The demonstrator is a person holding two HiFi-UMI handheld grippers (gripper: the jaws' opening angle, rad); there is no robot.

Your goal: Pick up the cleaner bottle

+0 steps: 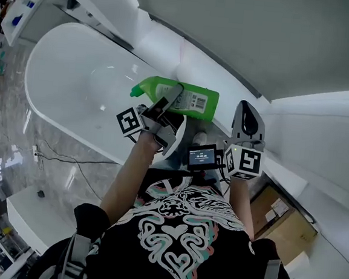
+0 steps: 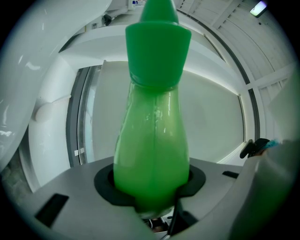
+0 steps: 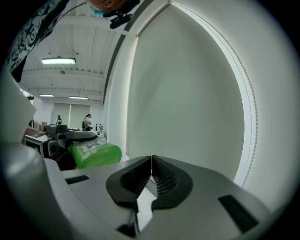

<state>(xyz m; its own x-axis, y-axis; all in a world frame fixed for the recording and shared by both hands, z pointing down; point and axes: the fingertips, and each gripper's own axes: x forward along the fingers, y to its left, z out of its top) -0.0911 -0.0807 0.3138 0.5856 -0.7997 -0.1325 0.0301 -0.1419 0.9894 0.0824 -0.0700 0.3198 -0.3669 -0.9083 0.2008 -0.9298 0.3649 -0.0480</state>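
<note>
A green cleaner bottle (image 1: 178, 97) with a white label lies sideways in the air above the white bathtub (image 1: 64, 77), its cap pointing left. My left gripper (image 1: 168, 105) is shut on the bottle's body. In the left gripper view the bottle (image 2: 152, 140) fills the middle, its black-padded jaws pressing on both sides and the green cap (image 2: 158, 44) rising at the top. My right gripper (image 1: 248, 121) hangs to the right of the bottle, shut and empty. In the right gripper view its pads (image 3: 151, 180) meet, with the bottle (image 3: 96, 154) off to the left.
The bathtub's rim (image 1: 81, 131) runs below my left arm, beside a grey marbled floor (image 1: 12, 121) with a cable. White wall ledges (image 1: 320, 136) rise to the right. A cardboard box (image 1: 282, 221) sits at lower right.
</note>
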